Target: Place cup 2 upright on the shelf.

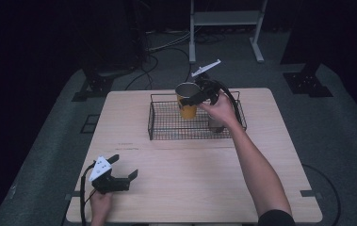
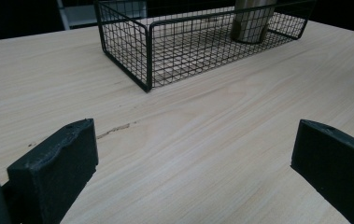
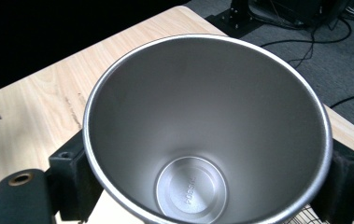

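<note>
Right hand-held gripper clamps the steel cup above the basket, by the yellow cup. Likely mid-carry; next, pick a set-down spot. Left hand-held gripper idle, released, near-left of basket.

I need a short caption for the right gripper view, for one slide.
Right gripper clamps an empty steel cup with a yellow body, seen from above its rim, over the wooden table.

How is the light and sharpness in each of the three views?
High view: table lit, room around it dark. Left gripper view: wood grain sharp, basket clear. Right gripper view: soft glare inside the steel cup, its rim slightly blurred.
</note>
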Action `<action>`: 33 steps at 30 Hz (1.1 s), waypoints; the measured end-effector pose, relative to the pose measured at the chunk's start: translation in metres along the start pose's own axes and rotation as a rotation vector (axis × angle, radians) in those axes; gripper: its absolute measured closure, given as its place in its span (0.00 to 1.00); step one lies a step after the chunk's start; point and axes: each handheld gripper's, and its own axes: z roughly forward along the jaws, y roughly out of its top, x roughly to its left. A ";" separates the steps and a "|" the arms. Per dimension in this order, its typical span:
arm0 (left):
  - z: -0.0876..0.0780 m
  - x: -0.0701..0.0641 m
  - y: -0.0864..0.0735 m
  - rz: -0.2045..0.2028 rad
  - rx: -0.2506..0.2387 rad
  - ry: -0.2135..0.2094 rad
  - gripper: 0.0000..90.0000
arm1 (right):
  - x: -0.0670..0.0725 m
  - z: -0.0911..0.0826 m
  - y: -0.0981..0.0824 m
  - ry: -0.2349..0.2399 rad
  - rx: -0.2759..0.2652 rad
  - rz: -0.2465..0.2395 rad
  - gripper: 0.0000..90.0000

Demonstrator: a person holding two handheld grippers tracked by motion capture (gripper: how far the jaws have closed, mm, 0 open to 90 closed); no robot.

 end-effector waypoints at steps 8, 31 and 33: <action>0.000 0.000 0.000 0.001 -0.002 0.000 0.00 | -0.004 0.011 -0.001 -0.010 0.006 0.016 0.14; 0.000 0.000 0.000 0.005 -0.004 0.000 0.00 | 0.000 0.053 -0.009 -0.012 0.089 0.020 0.14; 0.000 0.000 0.000 0.004 -0.004 -0.001 0.00 | 0.001 0.055 -0.010 -0.006 0.089 0.026 0.14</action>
